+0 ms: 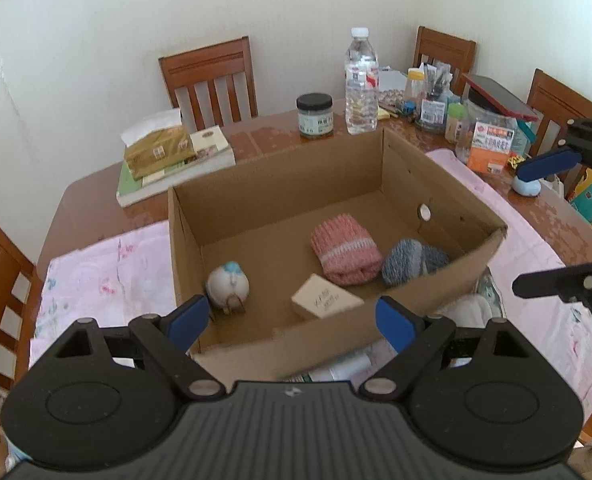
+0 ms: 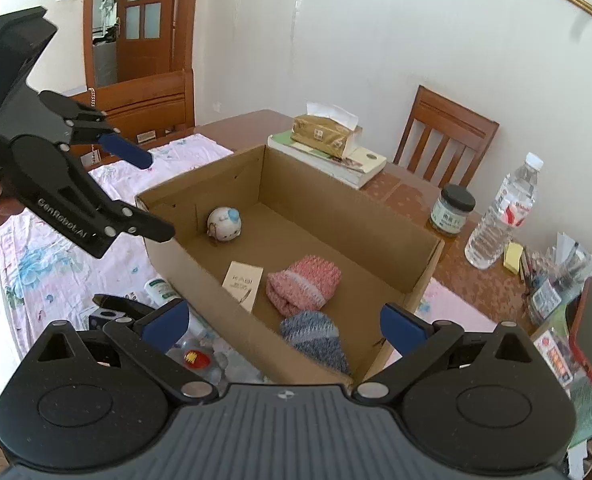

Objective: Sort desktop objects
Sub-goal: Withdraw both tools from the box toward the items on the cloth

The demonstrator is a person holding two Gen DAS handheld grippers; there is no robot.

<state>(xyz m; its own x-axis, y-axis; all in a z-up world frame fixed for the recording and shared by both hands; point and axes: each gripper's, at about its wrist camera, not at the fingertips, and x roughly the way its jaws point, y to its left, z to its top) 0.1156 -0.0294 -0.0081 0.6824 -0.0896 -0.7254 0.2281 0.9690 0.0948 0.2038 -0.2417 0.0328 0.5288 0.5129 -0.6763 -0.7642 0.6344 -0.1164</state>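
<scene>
The cardboard box (image 1: 279, 248) is seen from the left wrist just beyond the left gripper (image 1: 291, 320), whose jaws are spread wide with nothing between them; inside it are counted a pink knitted roll (image 1: 346, 250), a blue-grey knitted roll (image 1: 412, 260), a small card box (image 1: 326, 300) and a round white figurine (image 1: 228, 286). At the right edge the right gripper (image 1: 536, 224) is caught, likewise spread and empty. From the right wrist, the box is found ahead of the parted, empty fingers (image 2: 165, 322), on the pink cloth (image 2: 55, 256).
</scene>
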